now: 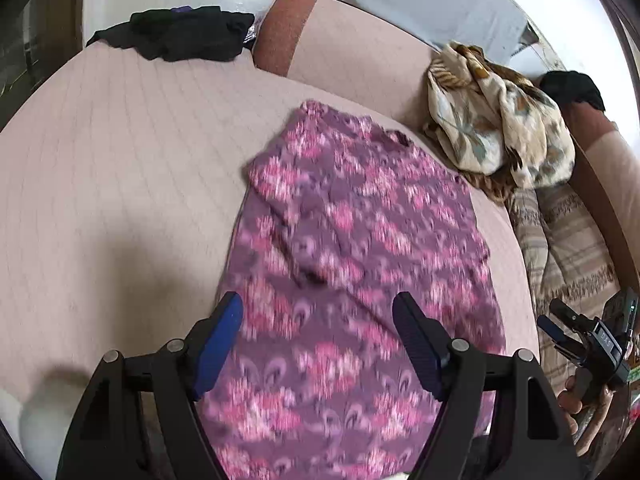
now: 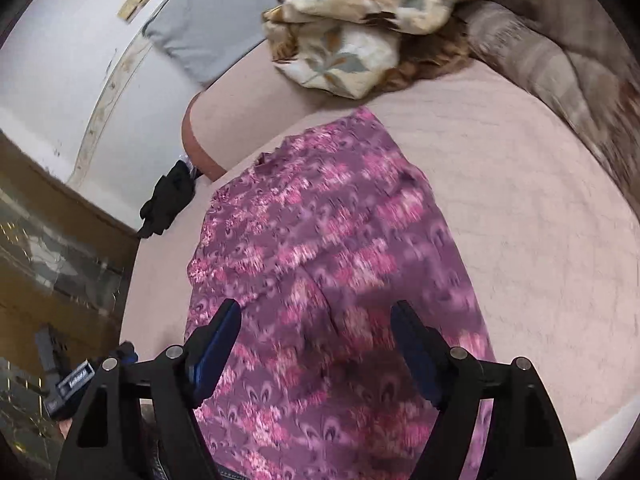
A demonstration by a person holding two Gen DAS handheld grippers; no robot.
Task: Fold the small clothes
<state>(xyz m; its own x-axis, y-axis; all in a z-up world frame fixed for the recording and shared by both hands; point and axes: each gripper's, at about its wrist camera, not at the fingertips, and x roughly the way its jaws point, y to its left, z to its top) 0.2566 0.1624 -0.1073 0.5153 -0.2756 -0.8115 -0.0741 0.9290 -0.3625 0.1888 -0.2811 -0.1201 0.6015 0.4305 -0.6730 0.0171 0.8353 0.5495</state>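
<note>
A purple garment with a pink flower print [image 1: 360, 220] lies spread lengthwise on the pale pink bed sheet [image 1: 120, 160], with a crease running down its middle. My left gripper [image 1: 316, 300] hovers open over the near part of the cloth, nothing between its blue pads. In the right wrist view the same garment [image 2: 320, 220] fills the centre, and my right gripper [image 2: 315, 307] stands open above its near end, also holding nothing. The right gripper [image 1: 592, 344], held in a hand, shows at the right edge of the left wrist view; the left gripper [image 2: 76, 376] shows at the lower left of the right wrist view.
A crumpled cream floral cloth [image 1: 496, 128] sits beyond the garment to the right, beside a striped brown blanket [image 1: 568, 240]. Black clothes [image 1: 180, 36] lie at the far left edge of the bed by a pink bolster [image 1: 320, 32]. The bed edge and floor [image 2: 60, 240] lie left.
</note>
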